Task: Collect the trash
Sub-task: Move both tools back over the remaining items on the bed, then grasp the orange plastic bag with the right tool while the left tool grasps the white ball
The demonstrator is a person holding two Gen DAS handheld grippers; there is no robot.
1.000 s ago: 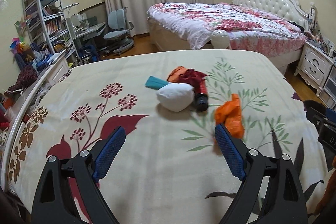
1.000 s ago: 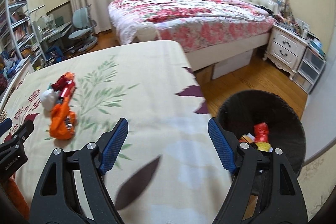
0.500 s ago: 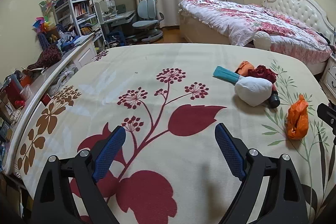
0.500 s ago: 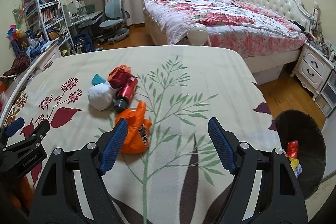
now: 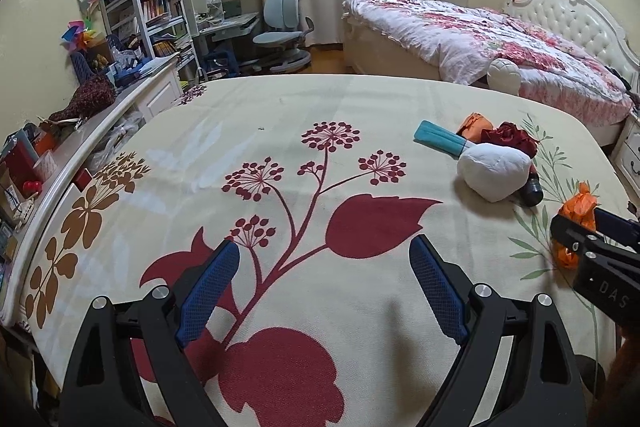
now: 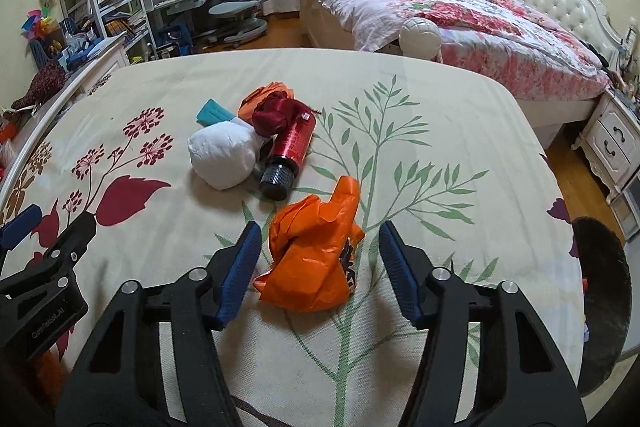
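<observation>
My right tool (image 6: 316, 259) has just been closing, and in the right wrist view the crumpled orange plastic bag (image 6: 314, 253) sits low in the centre of the frame, between its blue pads (image 6: 240, 267); I see gaps on both sides, so nothing is clenched yet. The bag lies on the floral bedspread (image 6: 440, 131). Above it in the frame, a little apart, lies a cluster of more trash: a red bottle with a black cap (image 6: 290, 153) on its side, a white wad (image 6: 222, 157) touching it on the left, a dark red crumpled piece (image 6: 276, 115), an orange scrap (image 6: 266, 93) and a teal packet (image 6: 212, 113). At the lower right edge a black bin (image 6: 604, 291) stands on the floor beside the bed. My left tool (image 5: 324, 291) is released and wide, over the red flower print at the bottom of its view with nothing between its pads; the right tool shows at that frame's right edge, at the bag.
</observation>
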